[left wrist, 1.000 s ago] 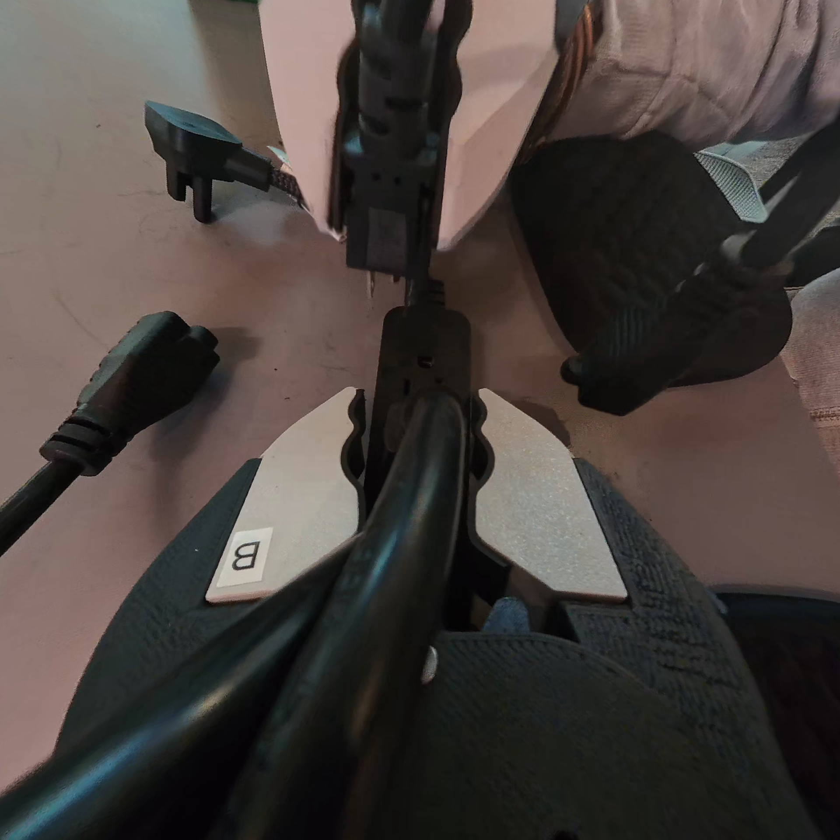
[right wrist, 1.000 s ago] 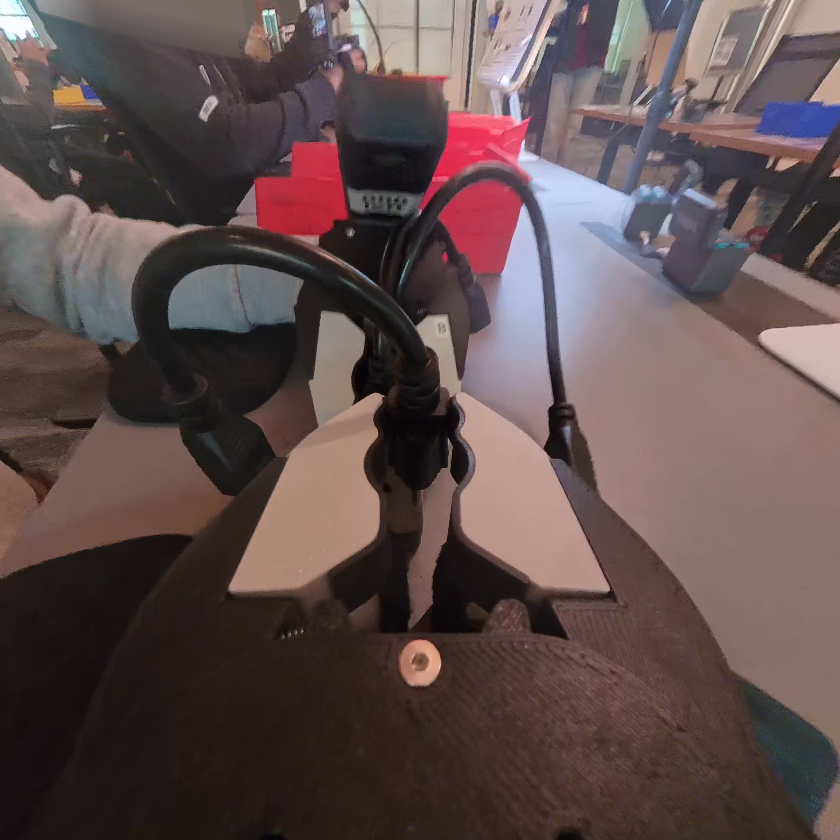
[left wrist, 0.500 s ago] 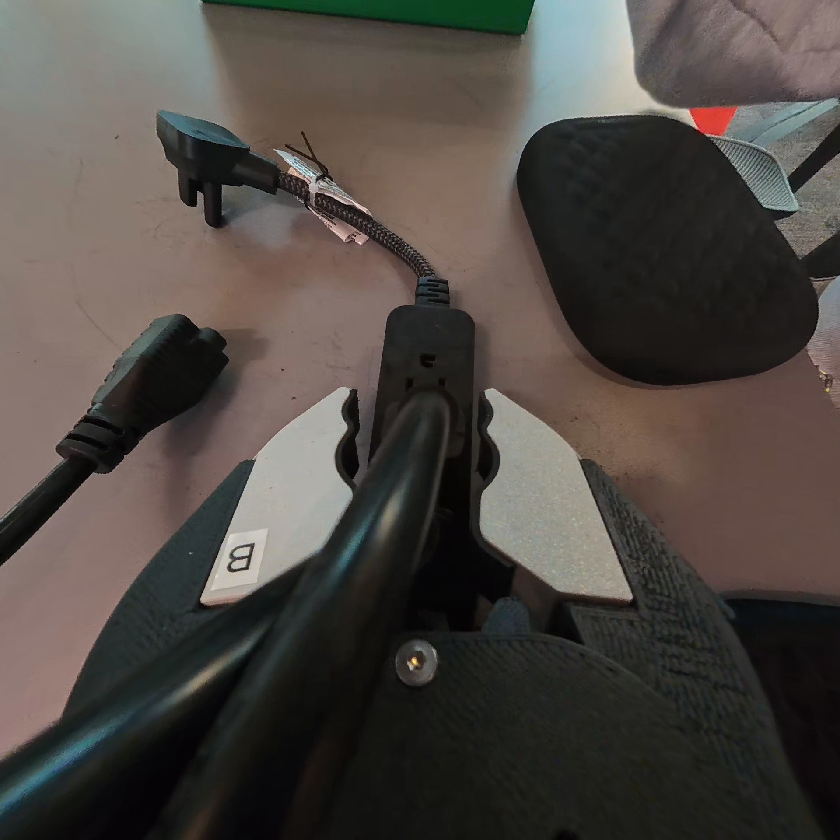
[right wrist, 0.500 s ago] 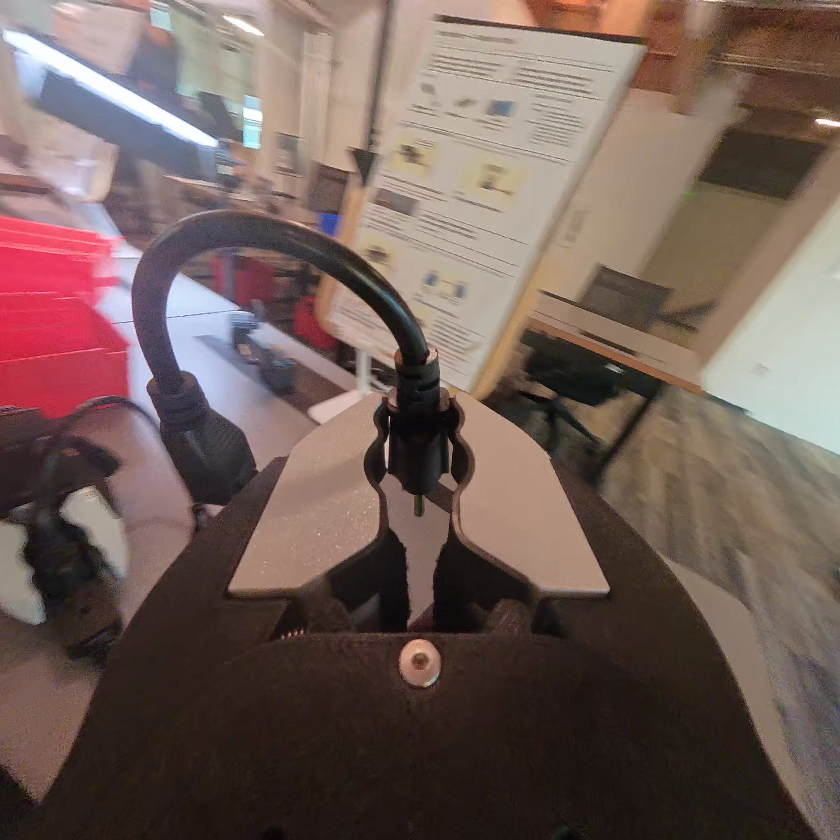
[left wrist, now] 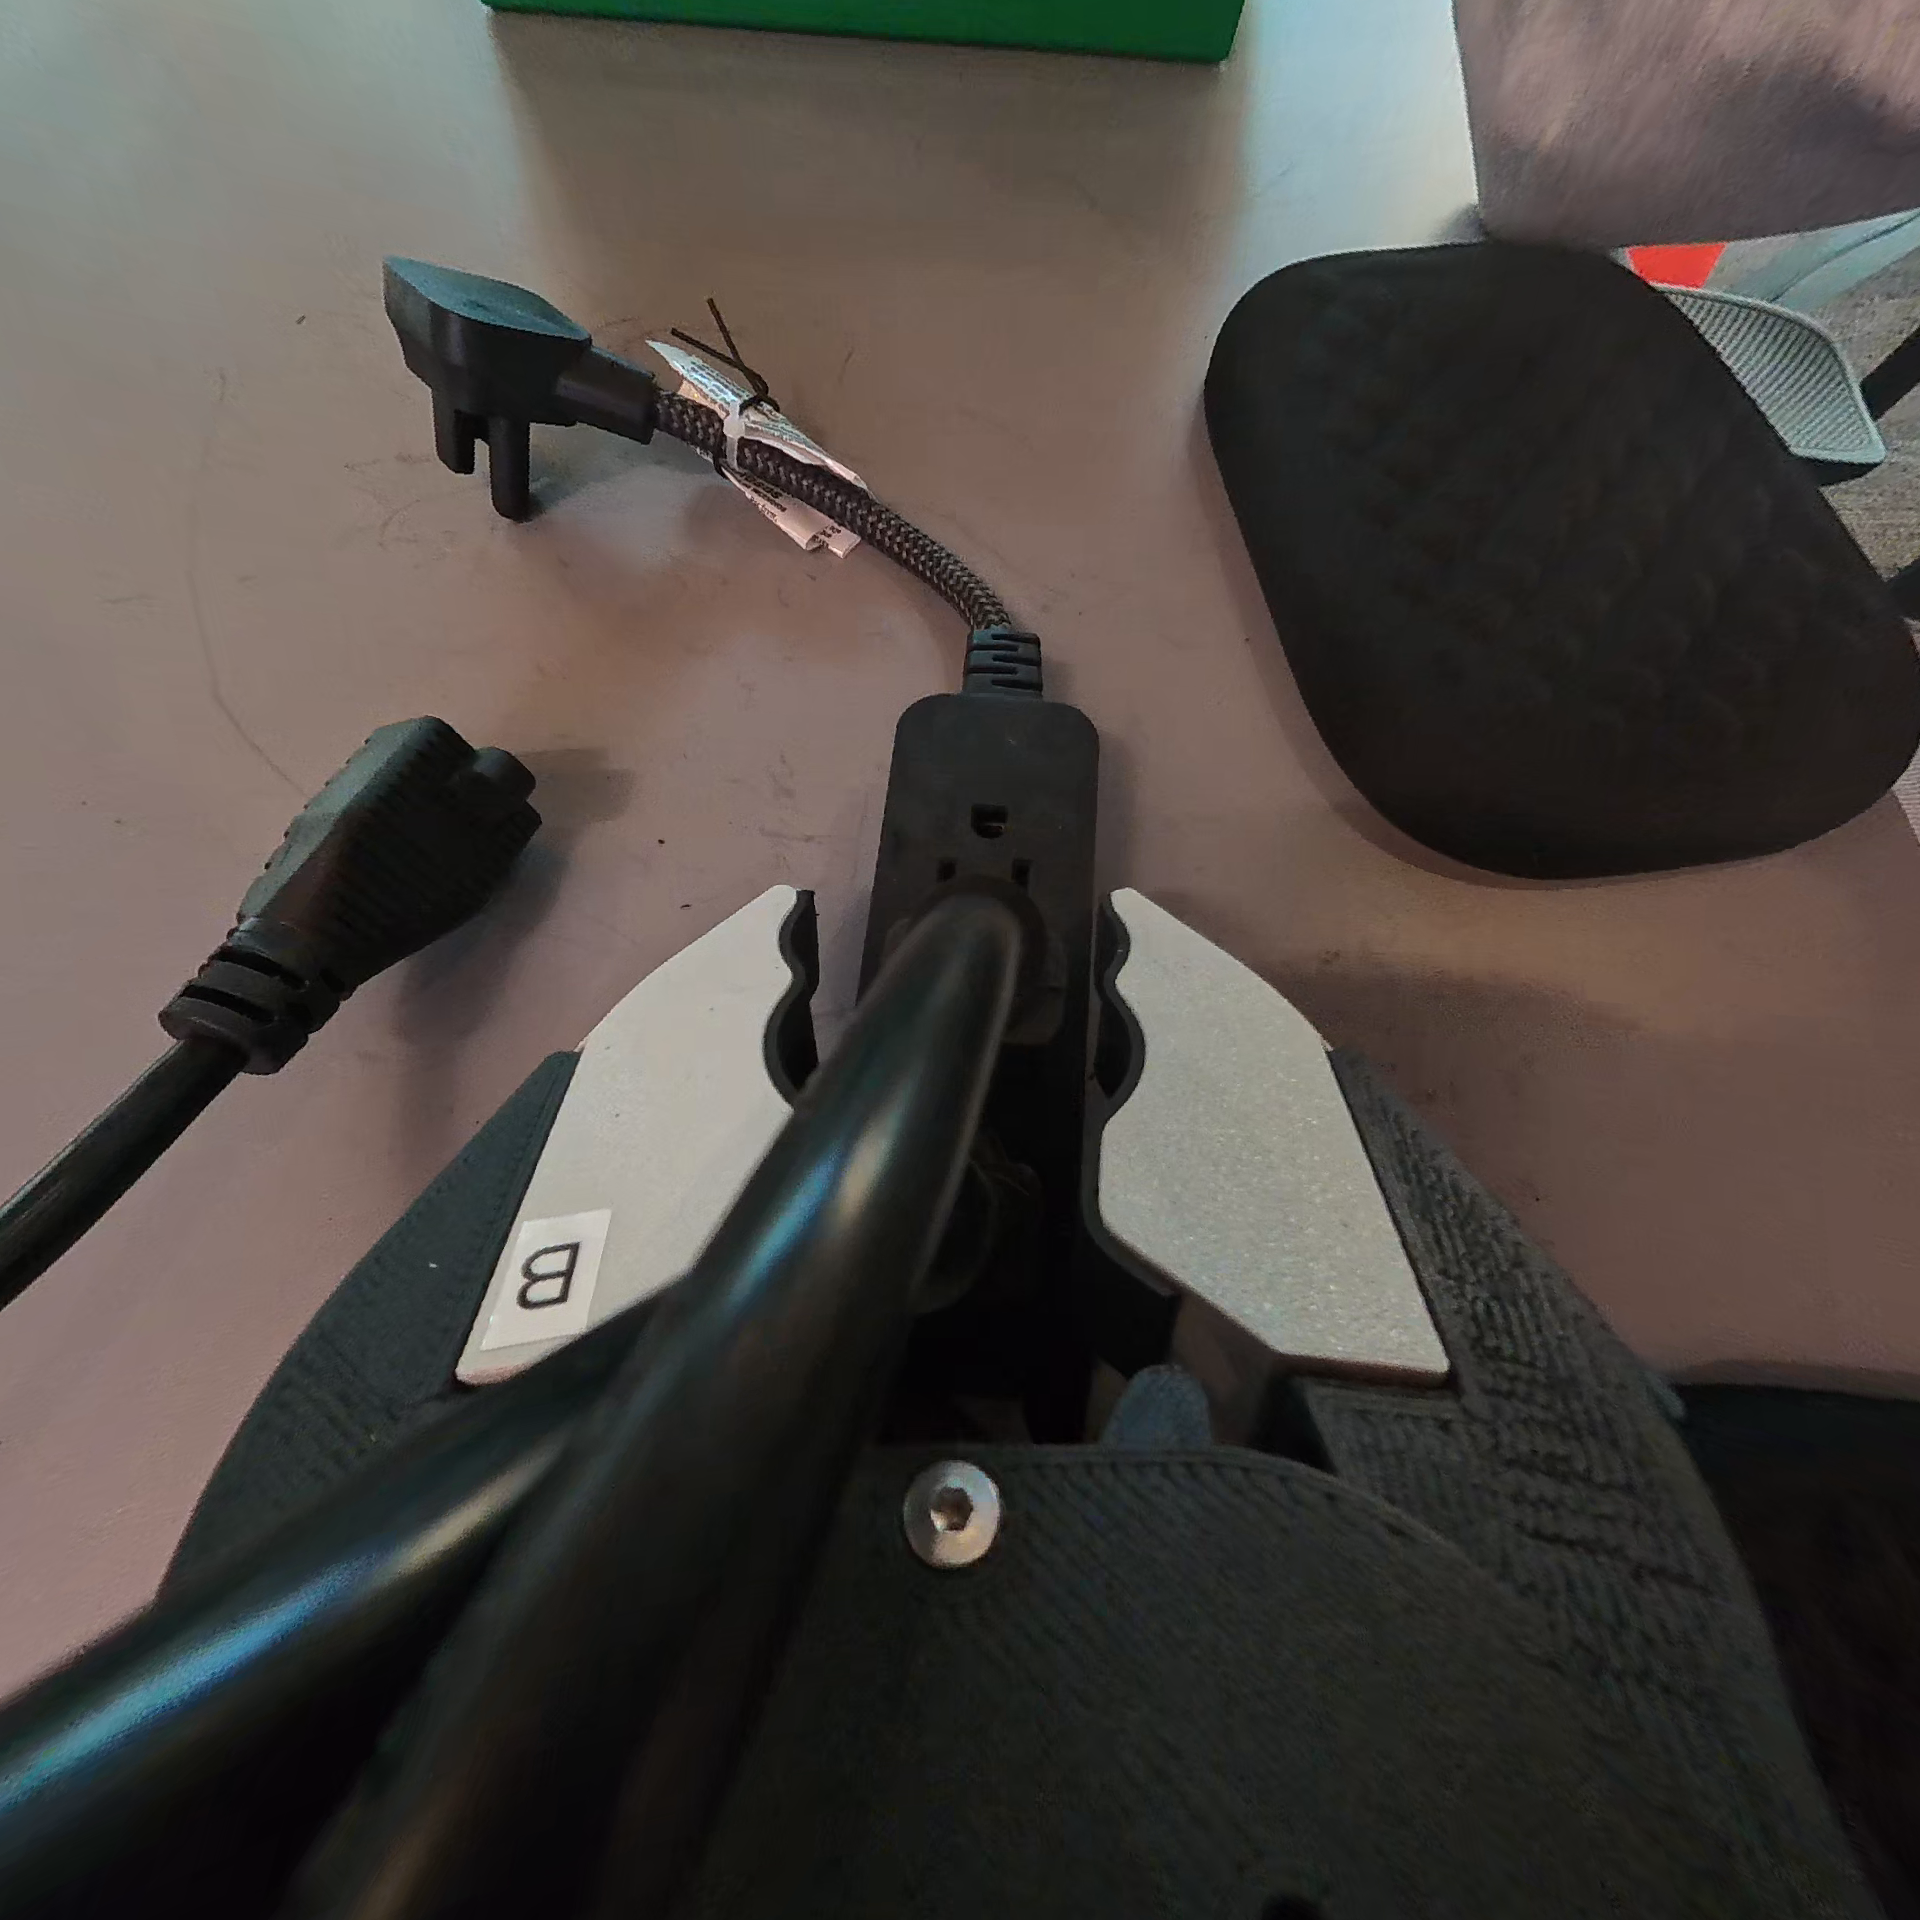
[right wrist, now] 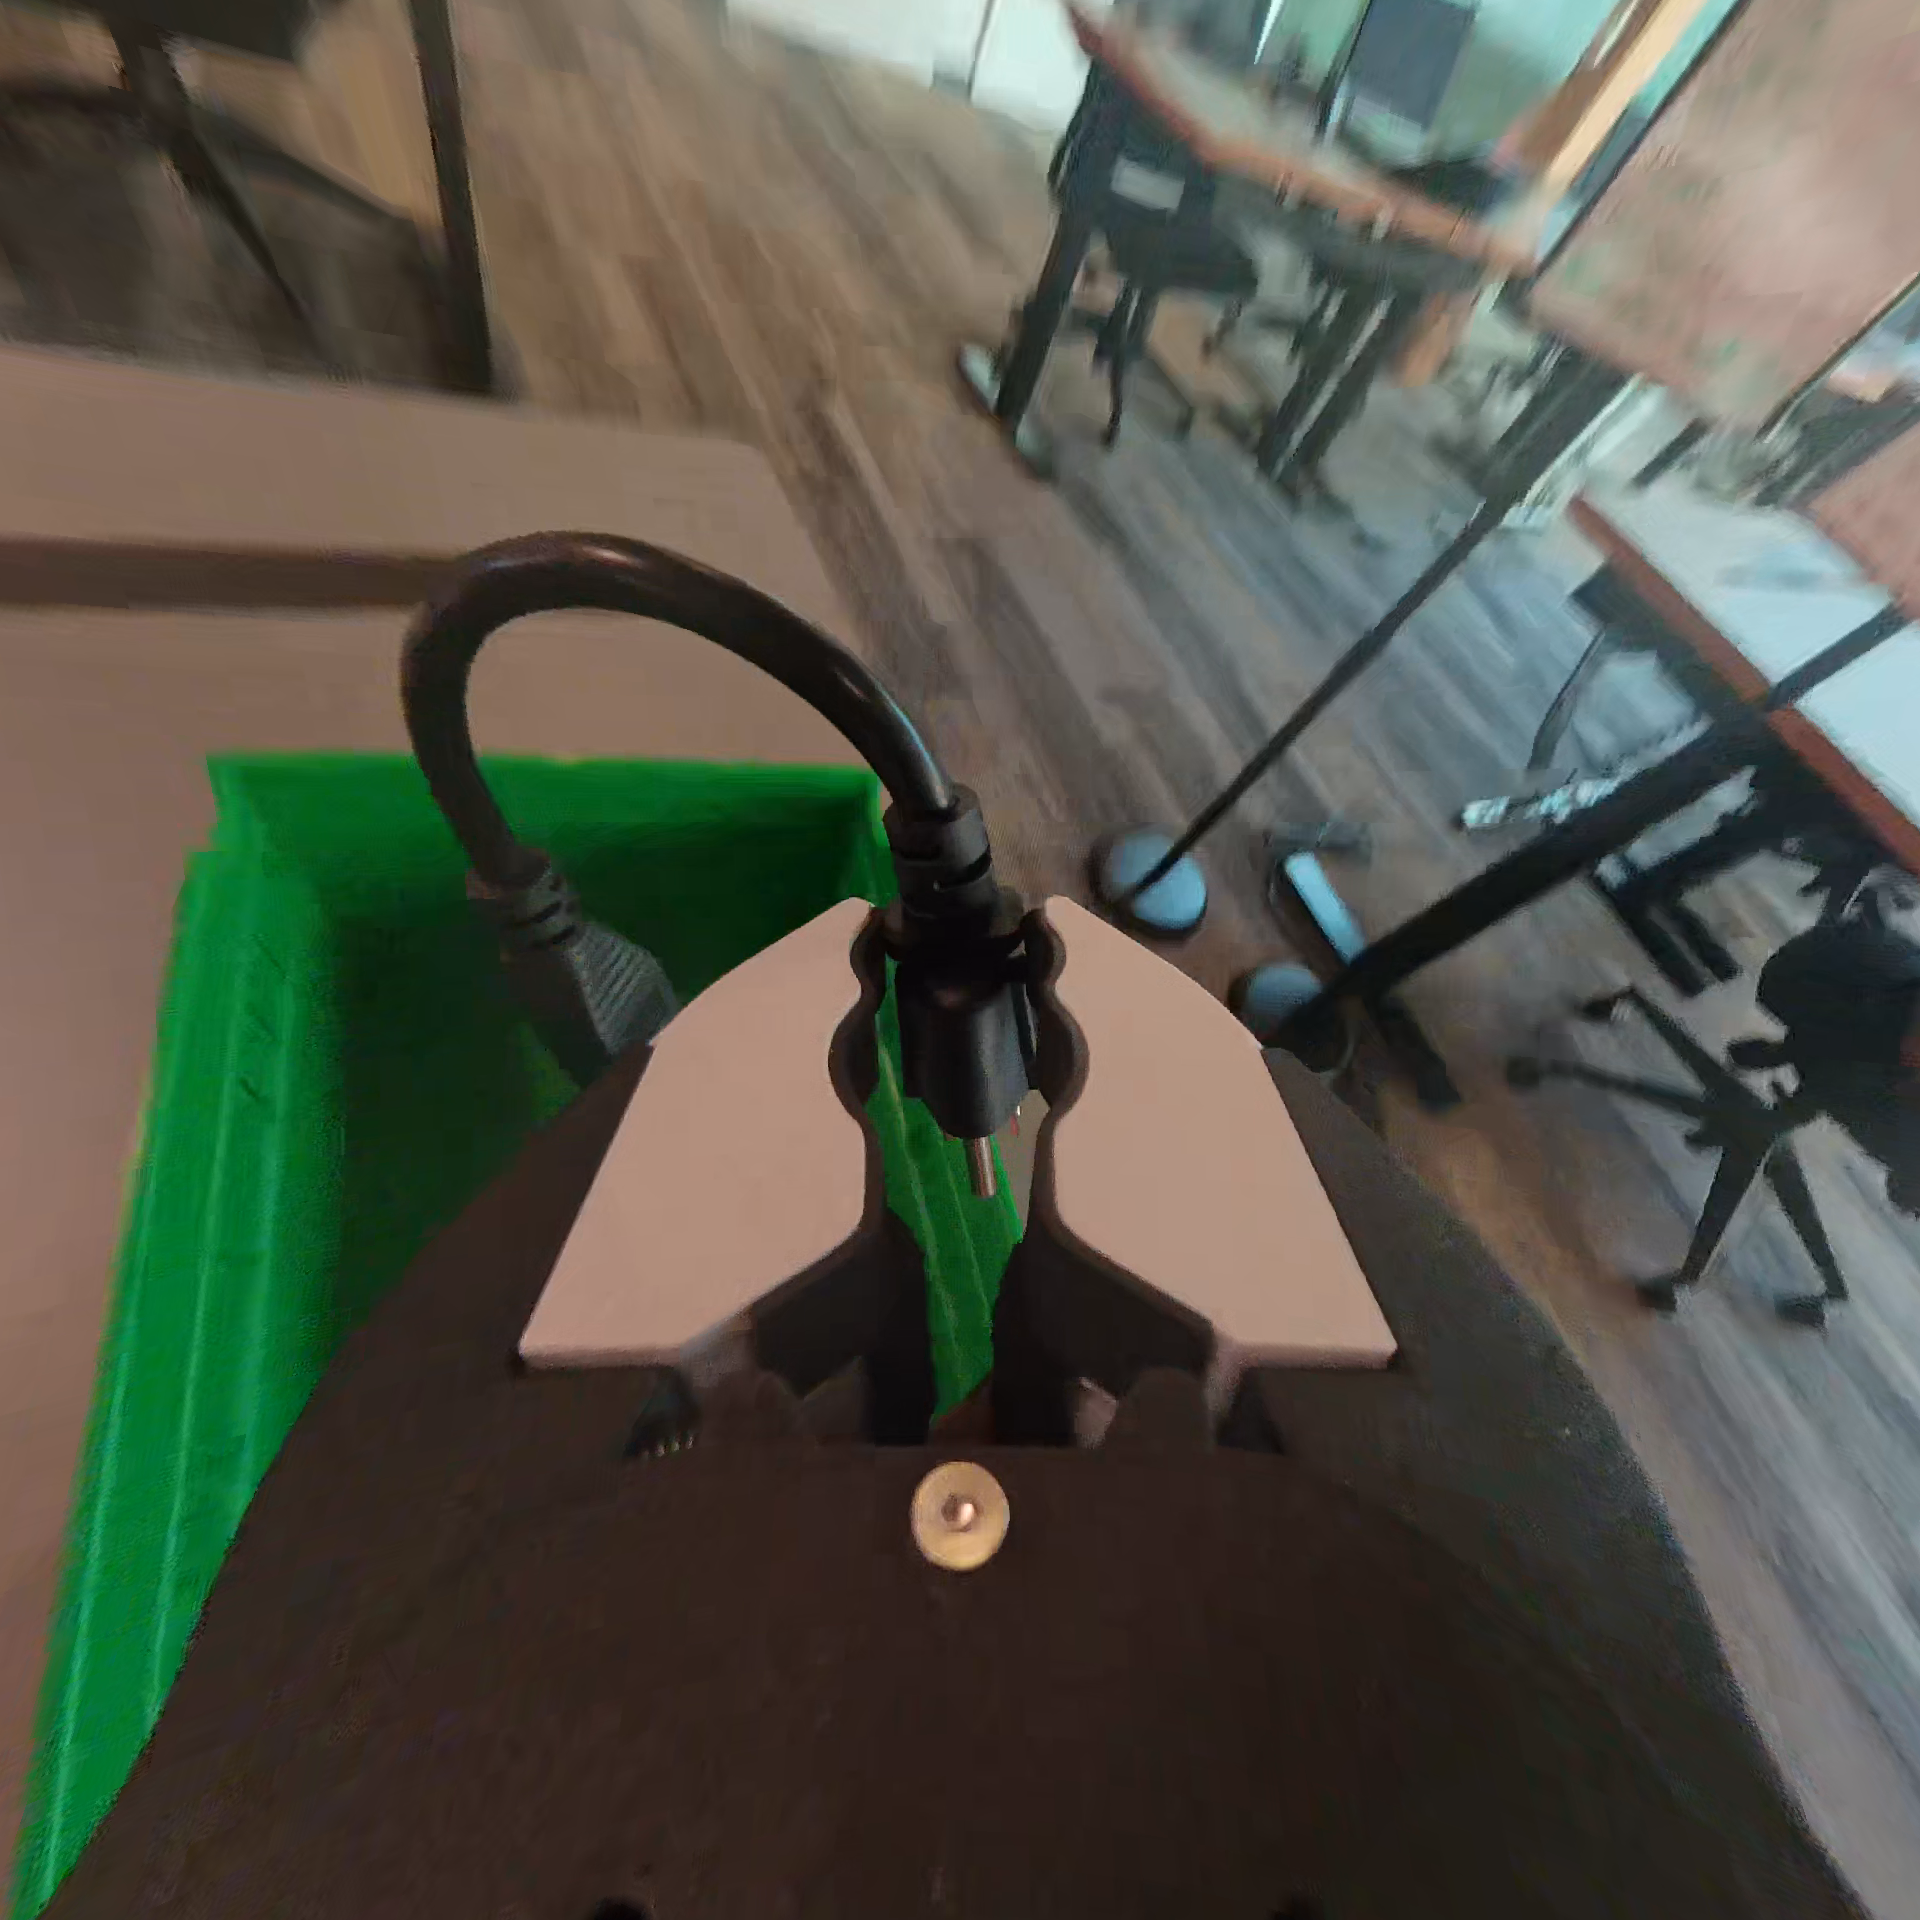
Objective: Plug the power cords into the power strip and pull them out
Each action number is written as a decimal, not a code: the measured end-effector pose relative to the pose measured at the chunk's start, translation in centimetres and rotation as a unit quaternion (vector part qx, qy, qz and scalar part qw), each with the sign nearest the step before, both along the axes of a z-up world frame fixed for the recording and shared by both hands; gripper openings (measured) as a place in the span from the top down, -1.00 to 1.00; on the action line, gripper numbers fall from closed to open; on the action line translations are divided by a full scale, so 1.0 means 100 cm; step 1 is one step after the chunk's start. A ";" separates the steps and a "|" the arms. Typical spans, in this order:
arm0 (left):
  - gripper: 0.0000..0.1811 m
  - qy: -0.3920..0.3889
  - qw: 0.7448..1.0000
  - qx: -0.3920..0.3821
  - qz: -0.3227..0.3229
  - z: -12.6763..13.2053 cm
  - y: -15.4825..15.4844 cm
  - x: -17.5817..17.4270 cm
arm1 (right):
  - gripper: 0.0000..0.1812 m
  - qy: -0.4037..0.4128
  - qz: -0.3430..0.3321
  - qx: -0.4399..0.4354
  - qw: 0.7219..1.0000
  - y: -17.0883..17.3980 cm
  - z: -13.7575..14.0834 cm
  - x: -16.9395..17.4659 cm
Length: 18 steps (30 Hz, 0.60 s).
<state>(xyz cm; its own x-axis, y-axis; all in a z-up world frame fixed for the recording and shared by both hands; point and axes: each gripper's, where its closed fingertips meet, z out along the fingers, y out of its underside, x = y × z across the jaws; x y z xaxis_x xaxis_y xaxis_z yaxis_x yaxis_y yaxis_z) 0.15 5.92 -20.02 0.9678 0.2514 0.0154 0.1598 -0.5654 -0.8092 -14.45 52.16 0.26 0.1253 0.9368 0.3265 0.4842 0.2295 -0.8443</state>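
My left gripper [left wrist: 956, 899] is shut on the black power strip [left wrist: 987, 769] and holds it on the table. A thick black cord [left wrist: 914, 1049] is plugged into the strip and runs back over the gripper. The strip's braided cable [left wrist: 883, 530] ends in a flat black plug [left wrist: 468, 332] lying on the table. My right gripper [right wrist: 956, 909] is shut on the plug [right wrist: 966, 1029] of a short black cord [right wrist: 665, 613], prongs towards the camera. It holds it in the air above a green bin [right wrist: 312, 1039]. The cord's other connector [right wrist: 592, 956] hangs to the left.
A loose black connector [left wrist: 395, 842] with its cord lies left of the strip. A black textured pad [left wrist: 1538, 551] lies at the right, with a grey sleeve [left wrist: 1683, 104] above it. The green bin's edge [left wrist: 862, 21] is at the far side. Beyond the table edge are floor, chairs and other tables [right wrist: 1714, 623]. The loose black connector [left wrist: 395, 842] is about 7 cm from my left fingertips and 50 cm from my right.
My right gripper pulled its plug up off the strip, then swung away and now holds it over the green bin. My left gripper has kept the strip in place.
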 end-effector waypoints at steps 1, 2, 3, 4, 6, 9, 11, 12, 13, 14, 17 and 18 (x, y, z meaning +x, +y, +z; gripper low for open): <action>0.44 0.000 1.000 0.000 0.001 0.000 0.000 0.000 | 0.71 -0.036 0.002 -0.013 0.999 0.003 -0.014 0.001; 0.44 0.000 1.000 0.000 0.001 0.000 0.000 0.000 | 0.71 -0.073 0.010 -0.028 0.997 0.003 -0.029 0.002; 0.44 0.000 1.000 0.000 0.001 0.000 0.000 0.000 | 0.70 -0.109 0.019 -0.045 0.993 0.002 -0.044 0.003; 0.44 0.001 1.000 -0.001 0.002 0.000 0.000 0.000 | 0.70 -0.144 0.033 -0.062 0.987 -0.002 -0.059 0.003; 0.44 0.001 1.000 -0.001 0.002 0.000 0.000 -0.001 | 0.70 -0.209 0.071 -0.095 0.971 -0.014 -0.088 0.002; 0.43 0.001 1.000 -0.001 0.002 0.000 0.000 0.000 | 0.70 -0.287 0.111 -0.139 0.941 -0.029 -0.130 -0.004; 0.43 0.002 1.000 -0.001 0.002 0.000 0.000 0.000 | 0.70 -0.300 0.125 -0.169 0.931 -0.035 -0.147 -0.014; 0.43 0.002 1.000 -0.001 0.002 0.000 0.000 0.000 | 0.70 -0.314 0.126 -0.180 0.924 -0.037 -0.156 -0.015; 0.43 0.002 1.000 -0.001 0.002 0.000 0.000 0.000 | 0.70 -0.334 0.124 -0.189 0.915 -0.039 -0.164 -0.013; 0.43 0.002 1.000 -0.001 0.002 0.000 0.000 0.000 | 0.71 -0.353 0.121 -0.197 0.907 -0.040 -0.170 -0.010; 0.44 0.001 1.000 -0.001 0.002 0.000 0.000 0.000 | 0.73 -0.323 0.106 -0.201 0.919 -0.040 -0.154 -0.013; 0.43 0.001 1.000 -0.001 0.002 0.000 0.000 0.000 | 0.66 -0.285 0.106 -0.200 0.931 -0.040 -0.138 -0.018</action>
